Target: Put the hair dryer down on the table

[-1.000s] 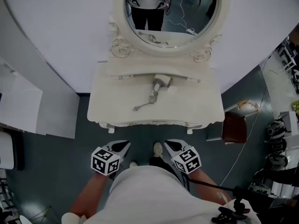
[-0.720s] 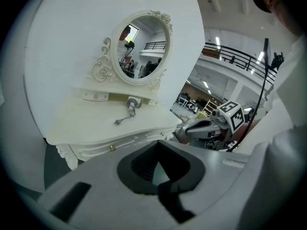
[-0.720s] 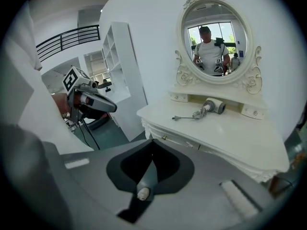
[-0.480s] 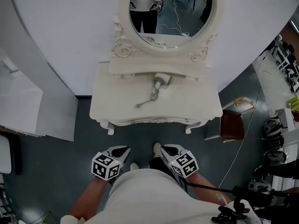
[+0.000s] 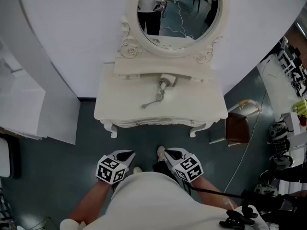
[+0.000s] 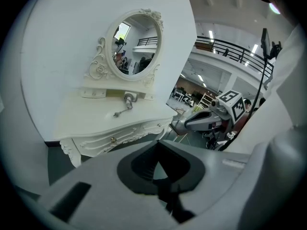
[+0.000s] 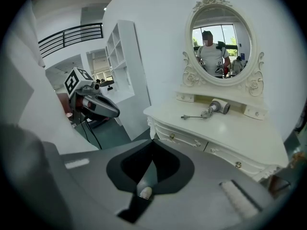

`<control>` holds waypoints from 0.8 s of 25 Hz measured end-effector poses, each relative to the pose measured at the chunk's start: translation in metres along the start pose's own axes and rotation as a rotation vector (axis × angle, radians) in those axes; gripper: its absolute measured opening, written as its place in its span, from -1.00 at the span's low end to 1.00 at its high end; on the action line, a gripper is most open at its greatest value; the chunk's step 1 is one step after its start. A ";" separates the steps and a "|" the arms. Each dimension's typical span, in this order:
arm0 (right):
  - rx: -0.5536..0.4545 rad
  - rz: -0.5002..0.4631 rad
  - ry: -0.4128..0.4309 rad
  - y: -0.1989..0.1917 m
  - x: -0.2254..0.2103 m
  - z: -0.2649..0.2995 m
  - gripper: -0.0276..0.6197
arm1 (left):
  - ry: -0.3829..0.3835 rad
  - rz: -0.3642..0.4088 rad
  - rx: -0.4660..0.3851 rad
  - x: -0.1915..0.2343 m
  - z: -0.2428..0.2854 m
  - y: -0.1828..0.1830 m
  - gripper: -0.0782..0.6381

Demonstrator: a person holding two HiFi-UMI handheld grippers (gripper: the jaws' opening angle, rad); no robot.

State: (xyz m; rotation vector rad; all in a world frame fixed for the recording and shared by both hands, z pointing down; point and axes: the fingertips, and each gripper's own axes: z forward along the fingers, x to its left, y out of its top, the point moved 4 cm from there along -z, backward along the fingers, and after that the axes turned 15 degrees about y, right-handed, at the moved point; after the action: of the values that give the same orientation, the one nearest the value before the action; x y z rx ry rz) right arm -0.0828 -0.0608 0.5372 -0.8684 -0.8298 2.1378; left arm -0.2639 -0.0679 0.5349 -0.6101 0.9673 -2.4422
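Recording container state first: the only enclosed spaces on view are the drawers [image 7: 187, 139] in the front of the white dressing table [image 5: 192, 104], all shut, contents not visible. A white open shelf unit [image 7: 120, 56] stands against the wall on the left gripper's side of the table; its contents cannot be made out. Left gripper [image 5: 127, 154]: jaws closed tip to tip, nothing between them; held low and close to the person's body, short of the table's front edge, touching nothing. Right gripper [image 5: 171, 153]: jaws likewise together and empty, level with the left one, the two near each other and both pointing toward the table. Marker cubes [image 5: 111, 170] face up on both. Hair dryer [image 5: 164, 83]: lying on the tabletop, at the back near the mirror base, roughly central; well apart from both grippers. Its cord [image 5: 154, 99] runs forward and toward the left gripper's side across the top, ending in a plug [image 5: 143, 106] that lies flat on the surface. Oval mirror [image 5: 178, 13] in a carved frame stands upright behind the dryer and reflects the person. Rest of the tabletop is bare. Brown chair [image 5: 238, 128] stands just off the table's corner on the right gripper's side. One shoe [image 5: 162, 152] shows on the floor between the grippers.
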 end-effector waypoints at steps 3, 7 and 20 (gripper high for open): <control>0.003 -0.004 -0.003 -0.002 0.002 -0.003 -0.91 | -0.005 0.013 0.009 -0.005 0.000 -0.004 -0.77; 0.003 -0.010 -0.008 -0.005 0.004 -0.003 -0.91 | -0.011 0.019 0.014 -0.007 0.000 -0.009 -0.77; 0.013 -0.028 0.000 -0.009 0.016 0.002 -0.91 | -0.003 0.014 0.008 -0.008 -0.007 -0.019 -0.77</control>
State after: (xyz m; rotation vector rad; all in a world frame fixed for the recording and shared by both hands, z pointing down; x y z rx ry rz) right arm -0.0898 -0.0442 0.5394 -0.8447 -0.8227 2.1164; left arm -0.2657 -0.0477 0.5421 -0.6024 0.9569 -2.4312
